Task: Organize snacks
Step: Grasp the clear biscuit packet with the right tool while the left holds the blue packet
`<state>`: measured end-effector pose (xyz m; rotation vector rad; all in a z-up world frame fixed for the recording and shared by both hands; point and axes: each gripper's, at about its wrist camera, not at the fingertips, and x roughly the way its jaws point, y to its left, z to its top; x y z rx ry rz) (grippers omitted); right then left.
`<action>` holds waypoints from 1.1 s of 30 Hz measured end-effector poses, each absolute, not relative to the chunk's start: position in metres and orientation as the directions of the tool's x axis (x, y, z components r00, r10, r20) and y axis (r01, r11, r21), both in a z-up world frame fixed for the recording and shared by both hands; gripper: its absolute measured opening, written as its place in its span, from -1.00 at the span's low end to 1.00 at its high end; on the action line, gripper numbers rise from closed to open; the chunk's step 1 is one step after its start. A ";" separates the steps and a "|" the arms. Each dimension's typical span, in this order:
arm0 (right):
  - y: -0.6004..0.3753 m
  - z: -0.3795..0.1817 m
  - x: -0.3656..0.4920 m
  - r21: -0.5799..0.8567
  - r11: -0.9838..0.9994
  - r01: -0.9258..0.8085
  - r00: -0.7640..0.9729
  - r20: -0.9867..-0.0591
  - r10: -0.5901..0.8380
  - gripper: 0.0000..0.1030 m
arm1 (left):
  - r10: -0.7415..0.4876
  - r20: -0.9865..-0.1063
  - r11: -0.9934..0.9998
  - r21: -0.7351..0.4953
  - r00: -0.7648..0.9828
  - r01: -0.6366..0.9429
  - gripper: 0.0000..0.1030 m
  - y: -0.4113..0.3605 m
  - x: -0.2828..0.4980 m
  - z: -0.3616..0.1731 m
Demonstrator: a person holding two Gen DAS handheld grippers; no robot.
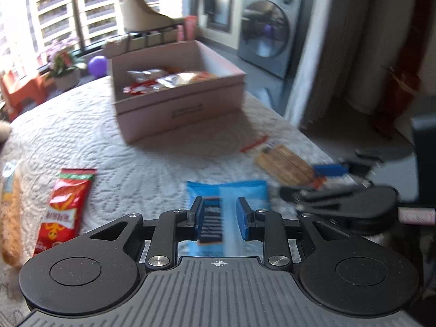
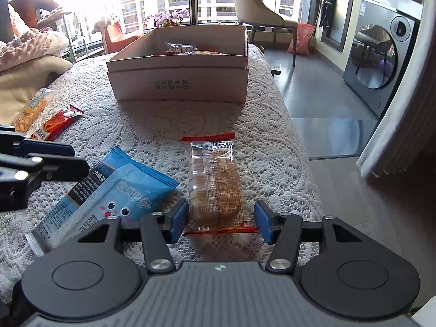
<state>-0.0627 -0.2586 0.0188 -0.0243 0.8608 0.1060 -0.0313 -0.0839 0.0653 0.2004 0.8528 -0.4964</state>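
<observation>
A pink cardboard box (image 1: 179, 109) (image 2: 177, 84) with several snack packets inside stands on the lace bedspread. A blue snack packet (image 1: 245, 190) (image 2: 122, 188) lies in front of it. My left gripper (image 1: 221, 218) (image 2: 79, 160) hovers over that packet, its jaws a little apart and the pads not pressing on it. A clear packet of brown biscuits (image 1: 286, 163) (image 2: 215, 182) with red sealed ends lies to the right. My right gripper (image 2: 220, 222) (image 1: 321, 182) is open, its pads flanking the packet's near end. A red packet (image 1: 65, 207) (image 2: 57, 125) and an orange snack bag (image 1: 11, 212) (image 2: 32, 109) lie at the left.
The bed's right edge drops to a grey tiled floor (image 2: 321, 95). A washing machine (image 2: 381, 54) (image 1: 269, 41) stands by the wall and a beige chair (image 2: 256, 11) behind the box. Blankets (image 2: 30, 46) are piled at the far left.
</observation>
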 end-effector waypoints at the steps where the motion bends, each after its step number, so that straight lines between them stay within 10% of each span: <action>1: -0.258 0.019 -0.063 0.021 0.994 -0.103 0.647 -0.758 0.083 0.04 | -0.339 -0.771 0.858 -0.017 0.539 0.514 -0.42 -0.089 -0.033 0.063; 17: -0.249 0.017 -0.061 0.039 0.991 -0.130 0.655 -0.747 0.116 0.27 | -0.277 -0.782 0.851 0.071 0.559 0.520 -0.35 -0.086 -0.036 0.044; 23: -0.211 0.021 -0.040 0.041 0.967 -0.250 0.636 -0.747 0.196 -0.14 | -0.171 -0.762 0.927 0.089 0.624 0.363 -0.35 -0.032 -0.026 0.045; 33: -0.113 0.022 -0.024 0.002 0.897 -0.443 0.595 -0.747 0.296 -0.12 | -0.103 -0.743 0.986 0.009 0.661 0.165 -0.37 0.055 -0.019 0.047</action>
